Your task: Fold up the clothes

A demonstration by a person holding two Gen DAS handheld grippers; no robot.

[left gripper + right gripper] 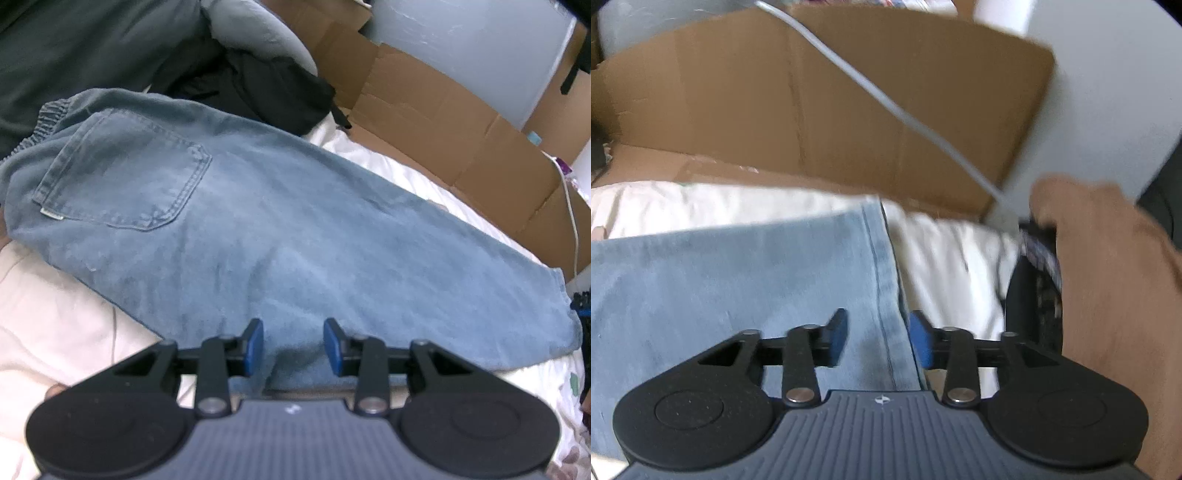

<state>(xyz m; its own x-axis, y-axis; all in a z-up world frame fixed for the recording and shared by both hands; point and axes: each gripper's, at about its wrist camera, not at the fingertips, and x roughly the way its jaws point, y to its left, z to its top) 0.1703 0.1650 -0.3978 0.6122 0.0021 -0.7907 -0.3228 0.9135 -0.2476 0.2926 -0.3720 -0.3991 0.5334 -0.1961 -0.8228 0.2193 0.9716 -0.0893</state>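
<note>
Jeans [280,229] lie flat across the white bedding [55,314], folded lengthwise so that one back pocket [122,173] faces up. The elastic waistband [48,118] sits at the far end from the hem; the leg runs out toward the cardboard [443,122].

Your left gripper [293,347] hangs over the near edge of the jeans, roughly midway along the leg. Its jaws stand apart, blue pads [255,347] either side of a soft ridge of denim that rises between them. The pads do not look to be pressing on it (the cloth there is blurred, so a light touch cannot be ruled out).

Your right gripper [877,339] is at the hem end of the jeans [738,280]. Its jaws are apart too, with nothing clamped: the stitched hem edge [882,295] passes under the gap, one pad over denim, the other over the white bedding [945,258] just beside the hem. This view is smeared with motion.

Beyond the jeans, on the side away from you, flattened cardboard [849,99] stands along the bed edge, and a white cable [894,107] crosses it diagonally. A bare hand [1108,266] shows beside the hem end, closed around a dark object that is too blurred to name.

Past the waistband end of the jeans lie a dark green garment [74,48], a grey one [258,33] and a black one [266,88], heaped together and touching the jeans' far edge.
</note>
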